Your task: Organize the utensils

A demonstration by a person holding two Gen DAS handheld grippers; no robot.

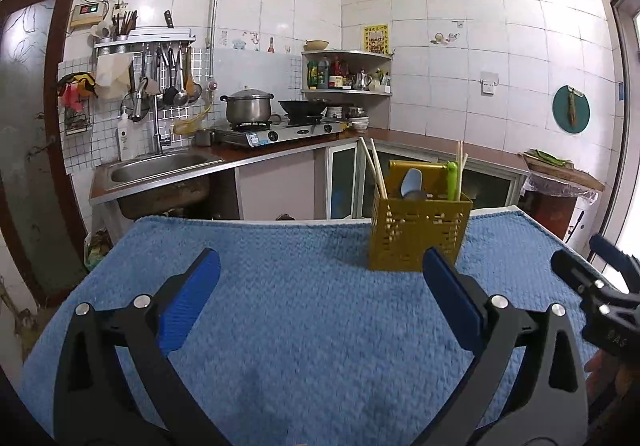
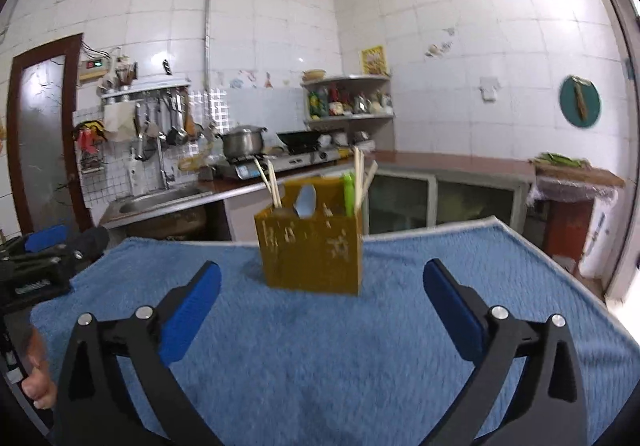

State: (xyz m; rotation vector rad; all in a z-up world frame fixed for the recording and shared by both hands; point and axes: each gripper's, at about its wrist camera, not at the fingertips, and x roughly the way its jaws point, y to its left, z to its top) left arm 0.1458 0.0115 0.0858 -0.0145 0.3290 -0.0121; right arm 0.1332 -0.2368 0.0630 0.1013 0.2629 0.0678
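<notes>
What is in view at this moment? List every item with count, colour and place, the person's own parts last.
utensil holder: one, yellow perforated, upright on the towel
chopsticks: several, pale wood, standing in the holder
spoon: one, light blue, in the holder
green utensil: one, in the holder
towel: one, blue, covering the table
pot: one, steel, on the stove
wok: one, black, on the stove
sink: one, steel, counter left
left gripper: black with blue pads, open, empty
right gripper: same, open, empty
</notes>
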